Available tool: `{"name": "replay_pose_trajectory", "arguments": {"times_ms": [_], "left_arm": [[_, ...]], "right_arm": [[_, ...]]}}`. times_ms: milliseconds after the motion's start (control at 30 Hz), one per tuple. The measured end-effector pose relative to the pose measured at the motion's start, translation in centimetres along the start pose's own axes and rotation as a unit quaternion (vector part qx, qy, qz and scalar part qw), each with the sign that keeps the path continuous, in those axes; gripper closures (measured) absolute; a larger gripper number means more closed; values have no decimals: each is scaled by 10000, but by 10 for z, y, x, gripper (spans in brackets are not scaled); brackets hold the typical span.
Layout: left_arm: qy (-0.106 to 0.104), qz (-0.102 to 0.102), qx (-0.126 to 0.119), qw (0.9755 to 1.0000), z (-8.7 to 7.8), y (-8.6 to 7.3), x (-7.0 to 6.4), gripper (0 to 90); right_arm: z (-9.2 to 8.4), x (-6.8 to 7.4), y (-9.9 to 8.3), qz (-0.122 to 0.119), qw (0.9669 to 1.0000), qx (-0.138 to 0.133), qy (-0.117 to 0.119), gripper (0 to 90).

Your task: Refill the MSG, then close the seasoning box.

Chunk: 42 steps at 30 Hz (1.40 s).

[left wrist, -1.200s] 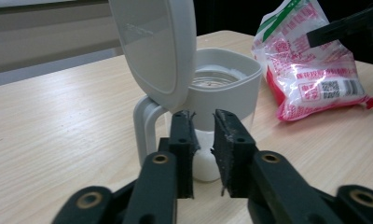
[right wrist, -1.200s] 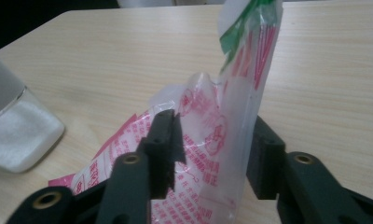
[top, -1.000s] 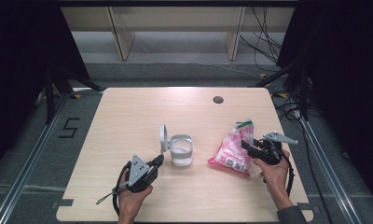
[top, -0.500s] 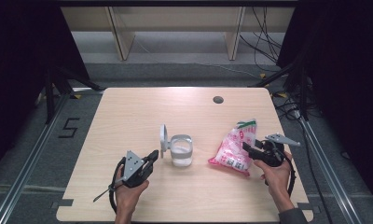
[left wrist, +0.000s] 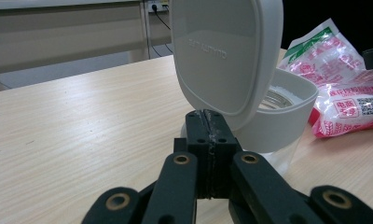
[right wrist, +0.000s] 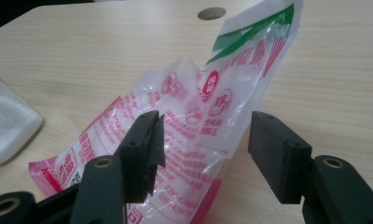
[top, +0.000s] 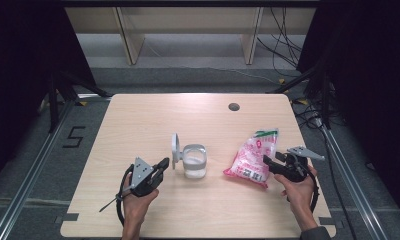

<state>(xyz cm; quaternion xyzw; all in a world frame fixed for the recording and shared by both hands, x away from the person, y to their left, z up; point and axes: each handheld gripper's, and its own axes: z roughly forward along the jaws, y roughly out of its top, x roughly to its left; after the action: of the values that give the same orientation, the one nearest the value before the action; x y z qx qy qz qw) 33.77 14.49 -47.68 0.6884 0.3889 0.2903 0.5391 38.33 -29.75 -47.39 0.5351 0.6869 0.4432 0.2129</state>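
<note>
A clear jar with white grains stands mid-table, its white flip lid raised on the left side. My left gripper lies just left of it, shut with nothing between its jaws; in the left gripper view its tips sit just short of the lid. A pink-and-white plastic bag with a green top strip lies right of the jar. My right gripper is at its right edge. Its jaws have just been opening, and the bag stands loosely between them, clear of the right pad.
The wooden table has a round cable hole near its far edge. Cables trail on the floor beyond the right side, and shelf legs stand behind the table.
The right gripper's jaws have spread wider around the bag. The left gripper has stayed shut beside the jar, with barely any shift.
</note>
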Motion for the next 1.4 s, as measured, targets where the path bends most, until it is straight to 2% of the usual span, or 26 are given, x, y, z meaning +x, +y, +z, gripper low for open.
{"name": "replay_pose_trajectory", "arguments": {"times_ms": [33, 67, 100, 200, 233, 267, 300, 333, 367, 400, 433, 500, 567, 600, 633, 733, 767, 933, 967, 1000, 1033, 1067, 1167, 1300, 1367, 1400], "left_arm": [[-2, 29, 20, 10000, 0, 0, 1, 891], [-3, 22, 12, 10000, 1, 1, 1, 891], [-6, 9, 7, 10000, 1, 1, 1, 891], [-27, -6, 13, 10000, 2, 3, 1, 891], [-30, 11, 17, 10000, 2, 3, 1, 891], [-33, 5, 12, 10000, 2, 4, 2, 891], [-34, 20, 29, 10000, 3, 5, 3, 891], [-39, 21, 42, 10000, 3, 6, 3, 891], [-24, 41, 63, 10000, 4, 6, 4, 892], [-29, 55, 71, 10000, 4, 7, 4, 892], [-26, 36, 63, 10000, 5, 8, 4, 892], [-28, 37, 56, 10000, 5, 9, 5, 892], [-17, 19, 69, 10000, 6, 10, 6, 892], [-30, 13, 68, 10000, 7, 11, 6, 892], [-40, 17, 73, 10000, 7, 11, 6, 892], [-50, 57, 95, 9999, 9, 13, 6, 892], [-46, 65, 110, 9999, 9, 13, 6, 892], [-42, 112, 84, 9999, 11, 18, 6, 892], [-42, 144, 92, 9998, 11, 19, 6, 892], [-45, 133, 68, 9999, 11, 20, 5, 892], [-48, 141, 69, 9999, 11, 20, 5, 892], [-59, 186, 80, 9998, 11, 21, 5, 892], [-82, 169, 94, 9998, 11, 22, 4, 892], [-110, 167, 80, 9998, 11, 23, 5, 892], [-111, 170, 76, 9998, 10, 24, 5, 892], [-133, 188, 34, 9997, 11, 25, 5, 892]], "right_arm": [[-1, 0, 0, -36, 10000, -2, -92, 441], [-4, 3, 0, 192, 9998, 34, -100, 439], [-4, 0, 0, -26, 9999, -40, -118, 439], [-9, 7, -1, 93, 9997, 4, -221, 439], [-11, 6, 0, -152, 9995, -36, -257, 438], [-10, 6, -1, -290, 9992, -155, -241, 436], [-13, 12, -1, -34, 9997, -54, -226, 436], [-12, 9, -1, -301, 9993, -194, -143, 437], [-15, 13, -1, -324, 9993, -98, -187, 437], [-15, 18, -2, -258, 9994, -171, -157, 437], [-15, 18, -2, -455, 9986, -213, -146, 436], [-17, 22, -4, -552, 9983, -183, -102, 434], [-18, 26, -6, -572, 9981, -224, -30, 430], [-20, 31, -8, -311, 9993, -175, 63, 429], [-20, 29, -9, -555, 9982, -218, 98, 429], [-22, 35, -14, -475, 9987, -87, 132, 425], [-23, 35, -15, -476, 9986, -38, 237, 424], [-26, 40, -17, -649, 9970, -11, 422, 406], [-27, 46, -19, -453, 9982, 79, 391, 396], [-26, 48, -20, -473, 9978, 14, 460, 391], [-25, 46, -21, -709, 9962, -24, 498, 390], [-26, 47, -21, -703, 9959, -4, 565, 386], [-27, 52, -23, -815, 9949, -7, 592, 372], [-29, 56, -24, -816, 9946, -19, 635, 357], [-32, 59, -26, -728, 9958, 35, 560, 341], [-31, 57, -26, -850, 9948, -6, 563, 336]]}}
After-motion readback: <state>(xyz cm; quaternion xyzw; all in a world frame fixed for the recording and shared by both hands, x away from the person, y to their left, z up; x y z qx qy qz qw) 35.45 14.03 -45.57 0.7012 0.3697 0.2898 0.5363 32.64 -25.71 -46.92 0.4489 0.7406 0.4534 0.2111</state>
